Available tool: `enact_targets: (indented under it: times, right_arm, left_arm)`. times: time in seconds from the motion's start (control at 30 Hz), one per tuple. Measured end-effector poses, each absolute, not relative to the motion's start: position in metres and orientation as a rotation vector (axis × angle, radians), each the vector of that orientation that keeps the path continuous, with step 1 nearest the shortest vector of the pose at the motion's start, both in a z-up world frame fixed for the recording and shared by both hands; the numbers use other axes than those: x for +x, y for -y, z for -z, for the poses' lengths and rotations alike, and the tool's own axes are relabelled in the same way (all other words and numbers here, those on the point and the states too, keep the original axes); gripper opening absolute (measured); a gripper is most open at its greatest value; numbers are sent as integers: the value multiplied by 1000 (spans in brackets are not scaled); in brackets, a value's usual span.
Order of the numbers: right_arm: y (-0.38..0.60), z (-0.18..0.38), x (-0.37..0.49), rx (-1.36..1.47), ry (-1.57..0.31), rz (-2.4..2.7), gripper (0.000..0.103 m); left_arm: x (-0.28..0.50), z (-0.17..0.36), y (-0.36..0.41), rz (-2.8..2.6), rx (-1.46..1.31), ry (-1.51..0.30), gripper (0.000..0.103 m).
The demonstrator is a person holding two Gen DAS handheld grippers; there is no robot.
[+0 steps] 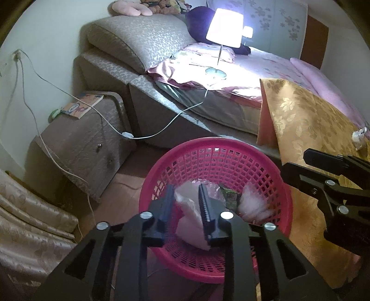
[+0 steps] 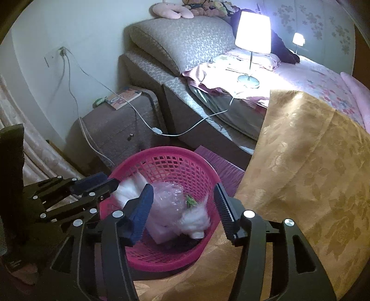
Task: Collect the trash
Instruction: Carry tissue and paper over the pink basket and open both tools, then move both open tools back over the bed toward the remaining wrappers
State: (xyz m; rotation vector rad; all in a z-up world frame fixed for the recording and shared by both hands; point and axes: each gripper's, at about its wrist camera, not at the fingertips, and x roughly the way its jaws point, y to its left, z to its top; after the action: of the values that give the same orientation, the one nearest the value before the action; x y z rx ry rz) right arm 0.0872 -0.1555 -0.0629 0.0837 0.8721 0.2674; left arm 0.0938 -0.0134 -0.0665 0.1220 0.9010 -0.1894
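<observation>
1. Pink basket: a round, lattice-walled plastic bin standing on the floor beside the bed, its rim just beside the hanging gold bedspread. In the right wrist view the same bin sits below both grippers.
2. Trash inside the basket: a white plastic bag, a crumpled clear bag, a green wrapper and a white wad. All 4 pieces lie within the basket walls.
3. Left gripper: tilted down over the basket, jaws parted a little. The white plastic bag lies between the 2 fingers; the left finger is blurred, and whether the pads press the bag cannot be told.
4. Right gripper: tilted down over the basket's right rim, jaws parted widely. Nothing is clamped; the clear bag and white wad lie below the gap. In the left wrist view this gripper enters from the right edge, above the bedspread.
5. Lamp: lit, standing on the bed, its white cord running down across the bed frame towards the wall.
6. Nightstand: upholstered, between wall and bed, carrying a book.
7. Headboard: padded and patterned, with plush toys along its top.
</observation>
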Motion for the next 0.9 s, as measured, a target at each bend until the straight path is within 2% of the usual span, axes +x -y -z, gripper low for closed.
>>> enact_targets:
  times: [0.2, 0.4, 0.9]
  right_arm:
    - [161, 60, 81, 91, -859, -251, 55]
    - [173, 56, 69, 100, -834, -208, 55]
    - [216, 51, 33, 153, -783, -95, 56]
  left_arm:
    - [93, 64, 11, 183, 110, -890, 48]
    - [90, 59, 12, 191, 96, -870, 61]
    - [76, 50, 29, 249, 118, -819, 74]
